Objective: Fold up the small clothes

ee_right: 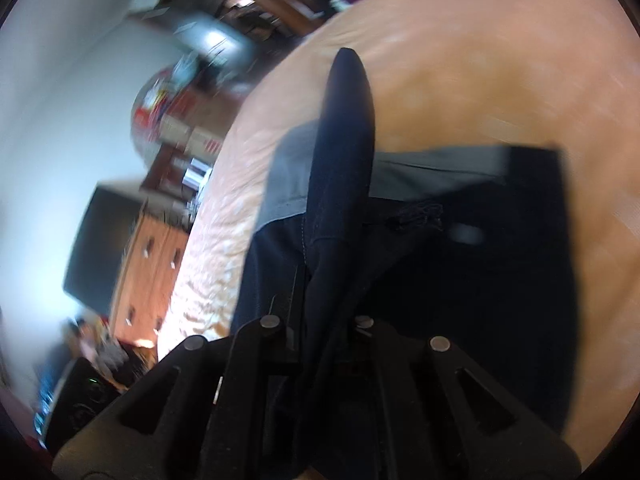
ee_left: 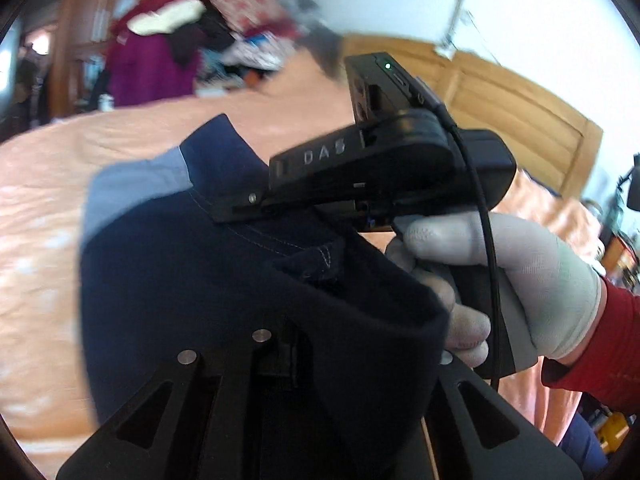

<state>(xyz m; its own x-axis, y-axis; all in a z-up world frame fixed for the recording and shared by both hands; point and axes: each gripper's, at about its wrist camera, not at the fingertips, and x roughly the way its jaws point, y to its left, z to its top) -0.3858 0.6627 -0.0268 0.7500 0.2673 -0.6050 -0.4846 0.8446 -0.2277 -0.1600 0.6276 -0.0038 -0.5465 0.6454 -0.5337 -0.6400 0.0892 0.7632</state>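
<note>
Fingers of the left gripper (ee_left: 280,360) are buried under dark cloth draped right over them, so can't tell if they're clamped or apart. Right gripper (ee_right: 316,320), seen in its own view, looks closed w/ a ridge of the same cloth running up between its fingers.

In the left wrist view the right gripper's tip sits on a stitched seam of the navy garment (ee_left: 192,280), held by a gloved hand (ee_left: 520,280) w/ a red sleeve (ee_left: 600,340).

Garment is lifted at the near end; its grey waistband (ee_right: 420,174) and far part lie on the orange bedspread (ee_right: 480,60). Long axis runs away from both grippers, which are close together on the same edge.

Beyond: clothes pile (ee_left: 208,40), wooden headboard (ee_left: 500,100).

Judgement: fold likely goes forward, near edge carried toward the far end.
</note>
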